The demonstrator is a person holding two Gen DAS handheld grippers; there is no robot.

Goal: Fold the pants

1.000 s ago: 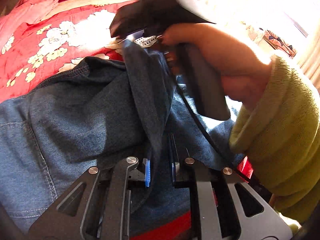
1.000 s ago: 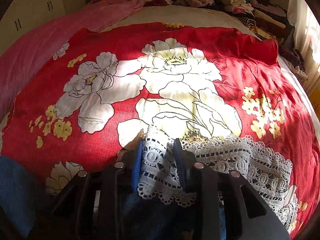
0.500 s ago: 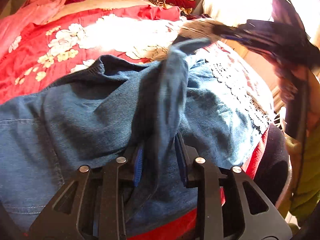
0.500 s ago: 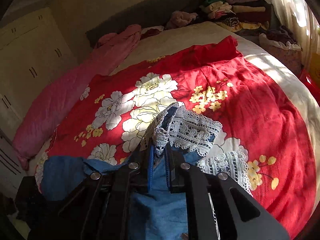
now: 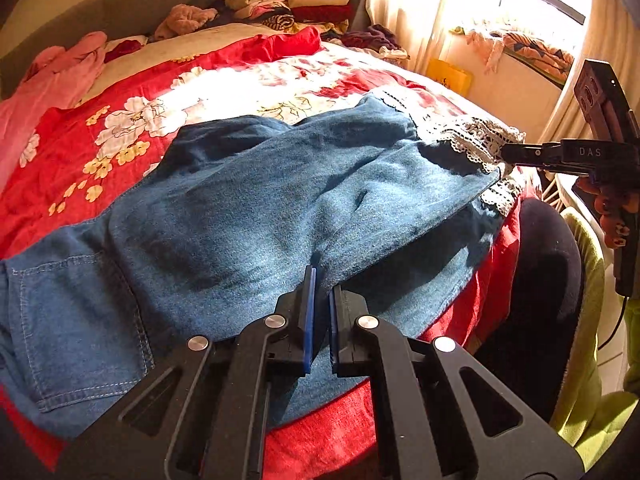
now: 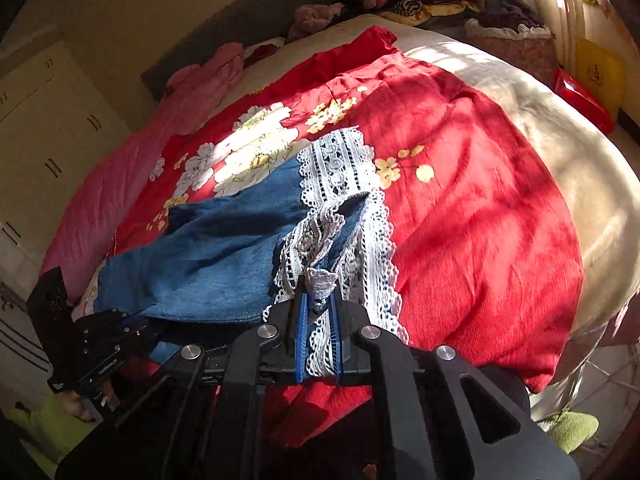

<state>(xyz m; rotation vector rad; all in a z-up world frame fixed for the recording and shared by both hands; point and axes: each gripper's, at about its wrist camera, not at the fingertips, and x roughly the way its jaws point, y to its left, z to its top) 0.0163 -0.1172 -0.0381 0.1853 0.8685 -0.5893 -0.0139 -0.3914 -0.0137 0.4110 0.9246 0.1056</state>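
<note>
Pants (image 5: 248, 208) of blue denim are lying stretched across the red flowered bedspread (image 5: 72, 152), their lace-trimmed cuffs (image 6: 344, 184) reaching toward the bedspread's sunlit middle and the waist with its back pocket hanging off the bedspread's near edge. The left gripper (image 5: 320, 280) is sitting at the near edge of the bedspread, its blue pads all but meeting and pinching a ridge of denim along the leg. The right gripper (image 6: 318, 300) is hovering over the same near edge further along, its jaws clamped on a bunched bit of the white lace hem, pulling the leg taut. A hand (image 5: 612, 208) in a yellow-green sleeve (image 5: 588, 320) is gripping that tool. Folded clothes (image 5: 288, 0) are piled beyond the bedspread's far end.
</note>
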